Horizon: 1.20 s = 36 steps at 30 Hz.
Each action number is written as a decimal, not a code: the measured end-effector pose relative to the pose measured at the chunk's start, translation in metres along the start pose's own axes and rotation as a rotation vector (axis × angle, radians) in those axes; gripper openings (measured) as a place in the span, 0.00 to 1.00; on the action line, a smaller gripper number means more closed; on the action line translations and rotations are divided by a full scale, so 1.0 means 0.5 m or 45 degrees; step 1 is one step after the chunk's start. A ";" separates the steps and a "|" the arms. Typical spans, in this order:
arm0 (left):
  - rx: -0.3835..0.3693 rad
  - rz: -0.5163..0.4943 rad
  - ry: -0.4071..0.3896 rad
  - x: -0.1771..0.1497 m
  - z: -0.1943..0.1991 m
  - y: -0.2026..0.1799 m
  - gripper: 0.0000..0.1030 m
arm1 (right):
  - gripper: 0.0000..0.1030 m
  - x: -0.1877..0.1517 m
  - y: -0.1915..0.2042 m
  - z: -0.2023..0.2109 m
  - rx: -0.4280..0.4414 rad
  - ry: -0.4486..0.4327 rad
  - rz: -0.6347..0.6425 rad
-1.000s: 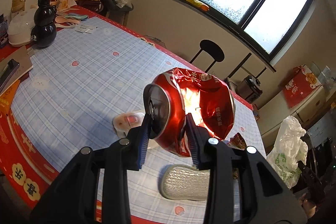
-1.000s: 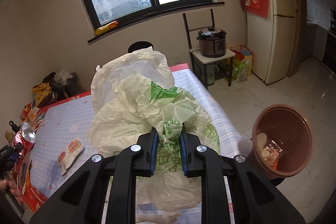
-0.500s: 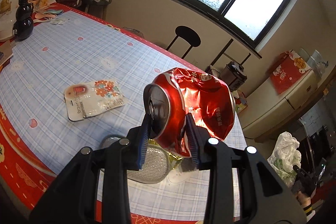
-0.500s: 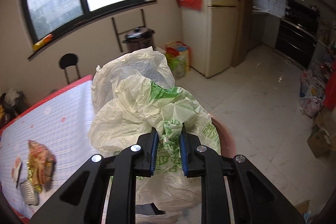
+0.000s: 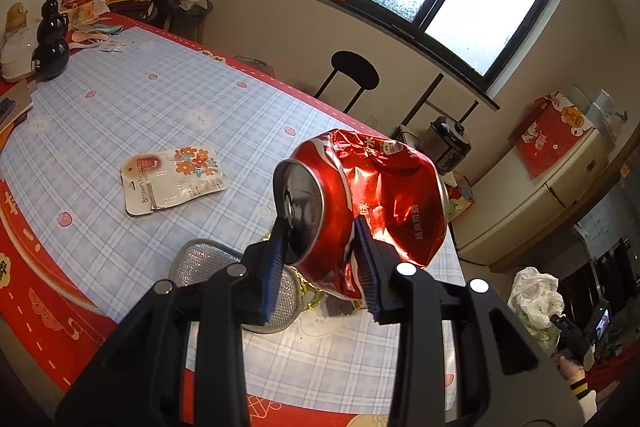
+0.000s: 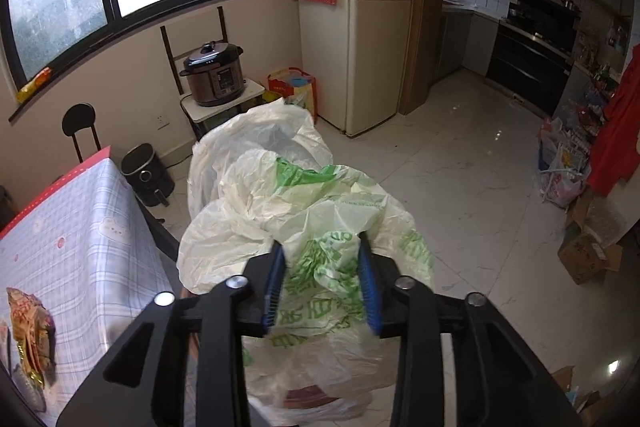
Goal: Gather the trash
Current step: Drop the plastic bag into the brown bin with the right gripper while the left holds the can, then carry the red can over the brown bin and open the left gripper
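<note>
1. My left gripper pinches a crushed red can between its fingers, at the centre of the left wrist frame, above the table.
2. On the table, a flowered white packet lies at centre left; a silver pouch sits just behind the left fingers.
3. My right gripper has just been opening: its fingers stand spread, with the white and green plastic bag bunched between them, at frame centre above the floor.
4. A crumpled snack wrapper lies on the table at lower left.
</note>
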<state>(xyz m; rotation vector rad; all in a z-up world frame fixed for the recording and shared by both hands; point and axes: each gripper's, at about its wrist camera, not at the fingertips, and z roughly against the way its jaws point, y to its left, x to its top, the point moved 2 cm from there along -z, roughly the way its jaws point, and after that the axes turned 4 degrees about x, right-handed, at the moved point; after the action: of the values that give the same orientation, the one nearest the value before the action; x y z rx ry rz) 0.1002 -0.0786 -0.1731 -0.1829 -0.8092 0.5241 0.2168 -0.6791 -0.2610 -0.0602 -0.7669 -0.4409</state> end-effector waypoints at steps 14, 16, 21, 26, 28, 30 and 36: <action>-0.073 -0.072 0.008 -0.006 0.011 -0.065 0.35 | 0.94 0.019 0.008 0.089 0.175 -0.116 -0.051; -0.100 -0.096 0.014 -0.009 0.009 -0.087 0.35 | 0.95 0.021 -0.001 0.116 0.186 -0.146 -0.054; -0.183 -0.183 0.044 -0.018 -0.010 -0.172 0.35 | 0.95 0.031 -0.025 0.184 0.193 -0.209 -0.047; -0.299 -0.318 0.121 -0.051 -0.048 -0.303 0.35 | 0.95 0.026 -0.061 0.244 0.183 -0.246 -0.039; -0.354 -0.390 0.164 -0.070 -0.068 -0.369 0.35 | 0.95 0.024 -0.085 0.262 0.187 -0.241 -0.051; -0.405 -0.459 0.196 -0.093 -0.084 -0.431 0.35 | 0.95 0.021 -0.109 0.276 0.197 -0.234 -0.084; -0.528 -0.672 0.291 -0.179 -0.137 -0.623 0.35 | 0.95 -0.001 -0.177 0.314 0.181 -0.235 -0.148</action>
<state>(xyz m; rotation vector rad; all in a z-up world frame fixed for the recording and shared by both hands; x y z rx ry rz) 0.2160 -0.3890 -0.1681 -0.3892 -0.6980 -0.1661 0.0773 -0.7259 -0.1574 0.0784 -0.9850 -0.4946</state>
